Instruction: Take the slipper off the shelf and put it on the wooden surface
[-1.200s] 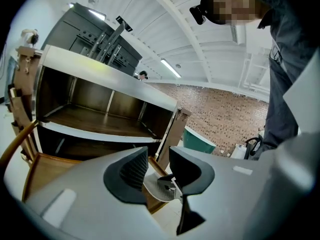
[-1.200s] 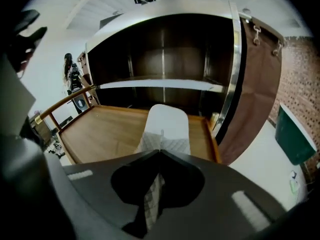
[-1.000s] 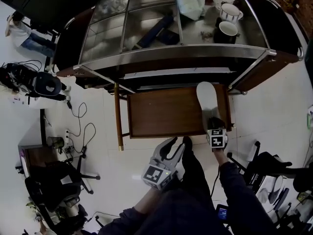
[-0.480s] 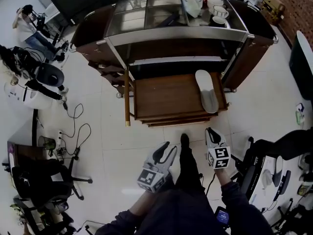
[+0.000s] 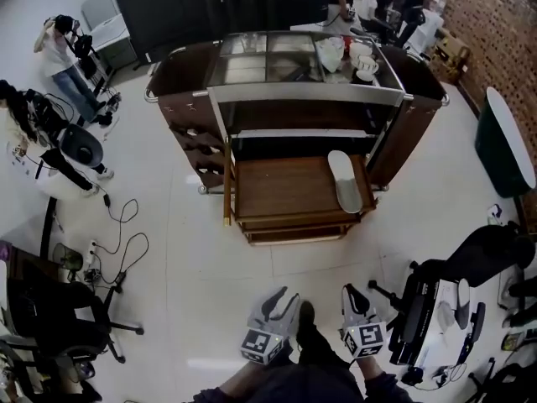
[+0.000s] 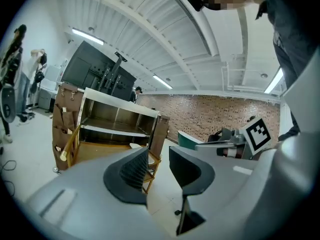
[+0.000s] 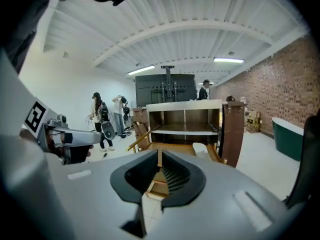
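Observation:
The white slipper (image 5: 344,180) lies flat along the right side of the pull-out wooden surface (image 5: 277,187), under the dark shelf cart (image 5: 294,95). Both grippers hang low over the tiled floor, well back from the cart. My left gripper (image 5: 277,296) is open with nothing between its jaws (image 6: 159,156). My right gripper (image 5: 354,292) is empty and its jaws are closing, with only a narrow gap left between them (image 7: 160,159). The right gripper view shows the slipper (image 7: 200,149) far ahead on the wood.
Cups and a jug (image 5: 357,57) stand on the cart's glass top. Cables (image 5: 117,242) trail over the floor at the left, near office chairs (image 5: 50,317) and people (image 5: 59,57). A black chair (image 5: 436,300) and a dark green table (image 5: 503,141) stand at the right.
My right gripper has left the slipper's heel and drawn back from the wooden surface. The slipper stays where it lay. Both grippers and the head have backed well away from the cart.

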`<state>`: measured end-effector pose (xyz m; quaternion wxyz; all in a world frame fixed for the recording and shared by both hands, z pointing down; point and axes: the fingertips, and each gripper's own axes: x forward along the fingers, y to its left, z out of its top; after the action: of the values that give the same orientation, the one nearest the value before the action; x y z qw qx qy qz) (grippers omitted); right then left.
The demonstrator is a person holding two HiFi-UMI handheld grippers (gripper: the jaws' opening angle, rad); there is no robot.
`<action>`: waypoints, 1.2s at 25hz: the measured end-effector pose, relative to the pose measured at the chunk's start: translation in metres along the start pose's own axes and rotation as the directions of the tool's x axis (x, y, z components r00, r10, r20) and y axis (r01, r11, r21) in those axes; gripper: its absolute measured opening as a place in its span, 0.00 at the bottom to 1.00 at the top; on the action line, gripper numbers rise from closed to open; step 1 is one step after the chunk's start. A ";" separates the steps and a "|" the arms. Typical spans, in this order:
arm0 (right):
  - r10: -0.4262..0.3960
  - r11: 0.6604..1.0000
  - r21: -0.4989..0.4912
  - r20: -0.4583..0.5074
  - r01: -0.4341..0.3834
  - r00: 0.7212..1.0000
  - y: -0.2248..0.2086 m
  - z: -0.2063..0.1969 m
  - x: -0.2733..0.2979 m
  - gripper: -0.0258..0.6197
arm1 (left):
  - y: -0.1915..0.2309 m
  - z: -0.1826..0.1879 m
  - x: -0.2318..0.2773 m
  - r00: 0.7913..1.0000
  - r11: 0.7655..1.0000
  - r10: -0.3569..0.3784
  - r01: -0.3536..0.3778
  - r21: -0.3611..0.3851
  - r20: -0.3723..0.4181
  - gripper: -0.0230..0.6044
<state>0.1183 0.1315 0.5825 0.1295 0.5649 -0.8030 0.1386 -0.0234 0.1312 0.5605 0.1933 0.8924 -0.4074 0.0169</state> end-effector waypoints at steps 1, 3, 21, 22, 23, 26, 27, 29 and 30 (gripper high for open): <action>0.009 1.000 -0.010 -0.005 -0.009 1.000 0.006 0.000 -0.006 0.08 | -0.005 -0.003 -0.002 1.000 1.000 -0.003 0.003 -0.007 -0.007 0.25; 0.034 0.999 -0.011 -0.013 -0.034 0.999 0.014 0.002 -0.010 0.08 | -0.013 -0.003 -0.002 1.000 1.000 -0.017 0.017 -0.023 -0.005 0.25; 0.076 0.996 -0.042 0.063 -0.073 0.995 -0.027 0.010 -0.077 0.04 | -0.091 -0.004 0.000 0.996 0.998 0.058 -0.058 0.004 0.065 0.25; 0.081 0.996 -0.046 0.064 -0.079 0.995 -0.027 0.007 -0.079 0.04 | -0.097 -0.006 0.000 0.996 0.998 0.057 -0.057 0.000 0.071 0.25; 0.088 0.995 -0.043 0.063 -0.085 0.994 -0.028 0.004 -0.081 0.04 | -0.103 -0.009 0.000 0.996 0.998 0.056 -0.056 -0.002 0.072 0.25; 0.099 0.995 -0.027 0.065 -0.097 0.993 -0.028 0.000 -0.092 0.04 | -0.125 -0.021 0.001 0.998 0.999 0.042 -0.042 0.001 0.053 0.25; 0.099 0.995 -0.026 0.069 -0.098 0.993 -0.028 0.001 -0.097 0.04 | -0.131 -0.023 0.002 0.998 0.999 0.033 -0.033 0.005 0.045 0.25; 0.102 0.995 -0.023 0.075 -0.101 0.992 -0.027 0.002 -0.104 0.04 | -0.141 -0.025 0.004 0.999 1.000 0.015 -0.016 0.010 0.035 0.25; 0.104 0.994 -0.022 0.077 -0.102 0.992 -0.026 0.002 -0.108 0.04 | -0.145 -0.025 0.004 0.999 1.000 0.011 -0.011 0.013 0.032 0.25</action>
<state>0.1783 0.2168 0.5435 0.0960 0.5265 -0.8368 0.1157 0.0889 0.2230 0.5365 0.1808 0.8915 -0.4153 0.0062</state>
